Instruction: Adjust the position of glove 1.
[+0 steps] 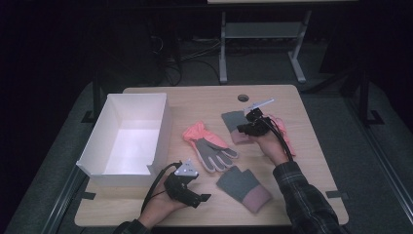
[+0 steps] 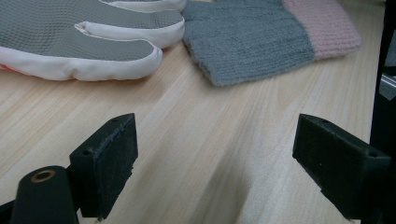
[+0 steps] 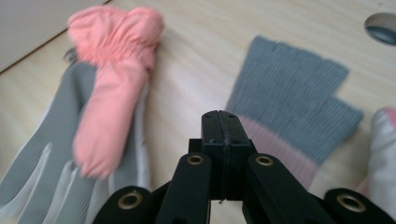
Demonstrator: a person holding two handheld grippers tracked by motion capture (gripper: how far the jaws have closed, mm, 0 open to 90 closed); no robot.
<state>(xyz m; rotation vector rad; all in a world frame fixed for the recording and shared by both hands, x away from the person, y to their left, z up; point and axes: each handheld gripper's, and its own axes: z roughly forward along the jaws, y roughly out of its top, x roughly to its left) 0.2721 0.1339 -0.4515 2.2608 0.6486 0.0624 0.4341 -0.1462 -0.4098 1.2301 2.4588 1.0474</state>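
Right gripper (image 1: 249, 122): jaws pressed flat together with nothing between them, seen in its own view (image 3: 221, 128); it hovered over the far knitted mitt (image 1: 233, 123) at about one o'clock from the table's middle, apart from the cloth as far as the frames showed.

Left gripper (image 1: 195, 195): jaws spread wide and empty, low over bare wood at about seven o'clock, pointed toward the near knitted mitt (image 1: 243, 189) (grey body, pink cuff), which lay just beyond them at five o'clock.

Work glove (image 1: 208, 146): salmon back, grey palm, white-edged fingers, lying flat near the centre of the table (image 1: 311, 195), between the two mitts. A further pink-and-white piece (image 1: 282, 129), likely its partner, lay partly under the right hand at two o'clock.

White box (image 1: 160, 131): open-topped, standing at nine o'clock, its floor bare.

Progress, judged: sorting the gloves into the box looked to be the job, and it had hardly begun; all four pieces lay on the wood and none was held.

Obstacles: the box's near wall stood between the left gripper and its interior (a lift over the rim would be needed); the hole (image 1: 243, 97) in the tabletop at twelve o'clock lay clear of the gloves.
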